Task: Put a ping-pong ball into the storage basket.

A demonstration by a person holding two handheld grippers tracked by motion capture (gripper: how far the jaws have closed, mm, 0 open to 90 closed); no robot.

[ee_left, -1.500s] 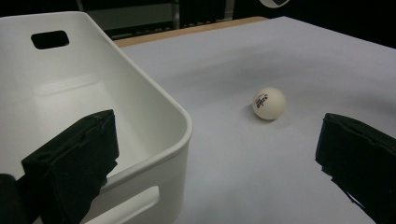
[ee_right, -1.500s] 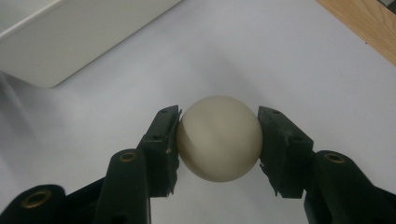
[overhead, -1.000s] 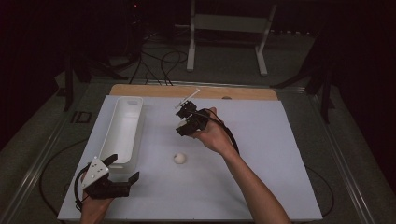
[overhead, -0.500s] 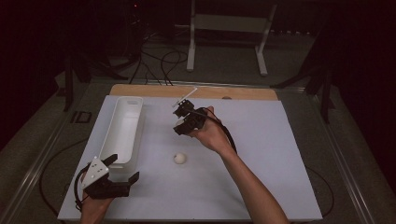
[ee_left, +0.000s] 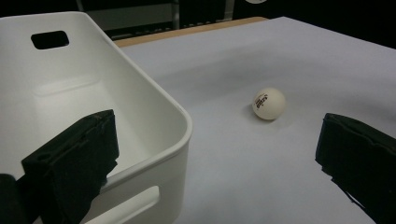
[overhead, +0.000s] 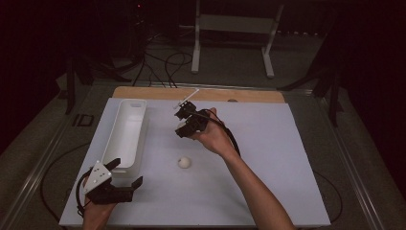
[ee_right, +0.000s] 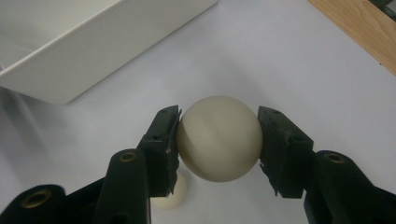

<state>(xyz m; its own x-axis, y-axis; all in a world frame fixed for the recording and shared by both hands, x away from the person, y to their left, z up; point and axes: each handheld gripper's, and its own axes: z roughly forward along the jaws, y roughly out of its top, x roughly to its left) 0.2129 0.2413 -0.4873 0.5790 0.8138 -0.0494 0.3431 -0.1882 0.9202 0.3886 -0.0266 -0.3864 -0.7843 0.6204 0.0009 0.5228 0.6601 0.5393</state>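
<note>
While the right gripper [ee_right: 218, 140] hung above the white table mat [overhead: 268, 143], its two black jaws were clamped on a cream, smooth plastic ball [ee_right: 218, 138], one pad pressed to each side of it. In the high view that right gripper [overhead: 187, 125] stood in mid-air just to the right of the long white plastic bin [overhead: 125, 132], near the bin's far half but not yet over it; the right gripper view showed the same bin's rim [ee_right: 93, 42] up and to the left of the held ball. A second ball, white and of the same kind [overhead: 184, 162], lay loose on the mat, well apart from the bin (its printed mark faced the left gripper view, where it sat at [ee_left: 268, 103]); it also peeped out below the held ball [ee_right: 170, 193]. The left gripper [overhead: 125, 178] rested at the bin's near end with its jaws wide apart and nothing between them. What could be seen of the bin's inside [ee_left: 70, 107] held no ball. Judged from this, the work looked under halfway: one ball lifted and on its way to the bin but not dropped, one ball untouched on the mat.
</note>
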